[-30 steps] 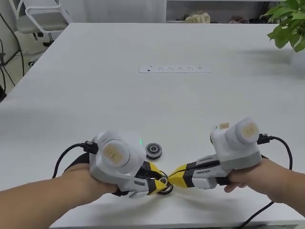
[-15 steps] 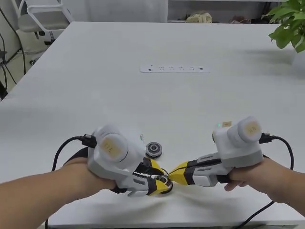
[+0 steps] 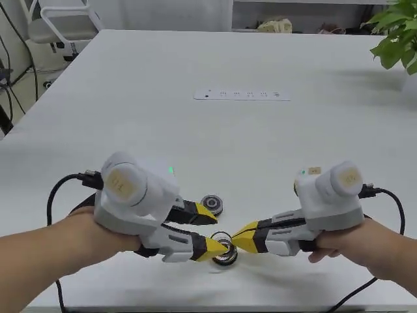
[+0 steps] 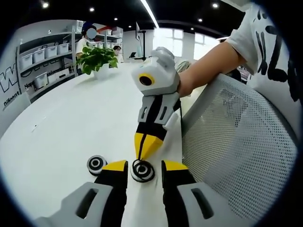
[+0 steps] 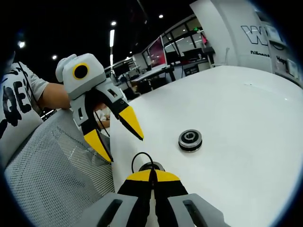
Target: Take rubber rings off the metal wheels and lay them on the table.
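My right gripper (image 5: 152, 174) is clenched on one rubber ring (image 5: 141, 153), a thin loop standing up off the metal wheel (image 4: 142, 171) at its tips. My left gripper (image 4: 145, 164) is released, jaws straddling that wheel. The second wheel (image 3: 210, 204) lies just beside it. Two wheels in all, both close to the near edge of the table (image 3: 195, 137), with wide open top beyond.

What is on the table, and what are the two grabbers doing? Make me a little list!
left gripper: open, near wheel just ahead between its jaws
right gripper: shut, apparently pinching the rubber ring
rubber ring: thin black loop standing up from near wheel
far wheel: flat on table, untouched
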`<act>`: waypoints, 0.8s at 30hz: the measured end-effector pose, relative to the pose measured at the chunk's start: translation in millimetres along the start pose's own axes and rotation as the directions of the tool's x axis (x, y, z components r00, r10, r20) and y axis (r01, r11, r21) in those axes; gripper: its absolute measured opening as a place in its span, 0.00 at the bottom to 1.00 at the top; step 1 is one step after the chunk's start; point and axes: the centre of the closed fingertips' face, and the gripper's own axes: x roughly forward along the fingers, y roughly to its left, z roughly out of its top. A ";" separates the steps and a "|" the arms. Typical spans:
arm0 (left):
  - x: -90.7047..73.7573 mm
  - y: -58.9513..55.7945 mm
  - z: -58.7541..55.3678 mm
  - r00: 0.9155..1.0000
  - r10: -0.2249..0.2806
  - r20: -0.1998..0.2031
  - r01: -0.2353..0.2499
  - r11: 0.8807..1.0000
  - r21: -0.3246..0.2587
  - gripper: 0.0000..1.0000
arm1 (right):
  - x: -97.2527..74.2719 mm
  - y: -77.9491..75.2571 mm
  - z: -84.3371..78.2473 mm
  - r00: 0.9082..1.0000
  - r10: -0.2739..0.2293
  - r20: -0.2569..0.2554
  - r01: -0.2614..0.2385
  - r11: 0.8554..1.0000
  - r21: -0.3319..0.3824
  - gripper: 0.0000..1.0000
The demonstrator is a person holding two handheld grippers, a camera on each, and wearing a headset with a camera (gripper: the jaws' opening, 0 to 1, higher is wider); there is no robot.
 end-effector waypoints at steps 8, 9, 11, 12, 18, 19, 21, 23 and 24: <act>-20.7 1.0 4.4 0.999 0.027 0.034 -0.026 1.000 -0.011 0.33 | -0.8 0.6 3.0 1.000 0.001 0.009 -0.001 1.000 0.000 0.00; -23.2 1.1 4.9 0.999 0.029 0.038 -0.029 0.999 -0.013 0.35 | -1.1 0.7 3.8 1.000 0.001 0.011 -0.001 1.000 0.001 0.00; -29.4 2.1 6.5 0.998 0.039 0.051 -0.038 0.999 -0.020 0.36 | -1.3 0.8 5.3 1.000 0.001 0.016 -0.001 1.000 0.001 0.00; -31.7 2.6 6.9 0.998 0.043 0.055 -0.041 0.999 -0.026 0.38 | -1.4 0.8 6.0 1.000 0.001 0.018 -0.001 1.000 0.000 0.00; -45.8 5.6 6.4 0.995 0.074 0.068 -0.072 0.997 -0.035 0.43 | -2.1 2.7 12.0 1.000 0.004 0.026 -0.004 1.000 -0.002 0.00; -47.6 5.8 6.1 0.994 0.079 0.070 -0.077 0.996 -0.035 0.43 | -2.4 3.0 13.6 1.000 0.005 0.029 -0.005 1.000 -0.002 0.00; -51.5 6.4 5.2 0.993 0.089 0.074 -0.087 0.995 -0.040 0.44 | -2.8 3.7 17.2 0.999 0.007 0.035 -0.007 1.000 -0.004 0.00; -54.4 6.8 3.1 0.992 0.097 0.076 -0.093 0.994 -0.050 0.45 | -2.6 3.8 19.4 0.999 0.007 0.035 -0.007 1.000 -0.007 0.00; -55.9 7.4 1.5 0.992 0.103 0.075 -0.099 0.994 -0.054 0.45 | -2.3 3.8 21.2 0.999 0.008 0.034 -0.008 1.000 -0.010 0.00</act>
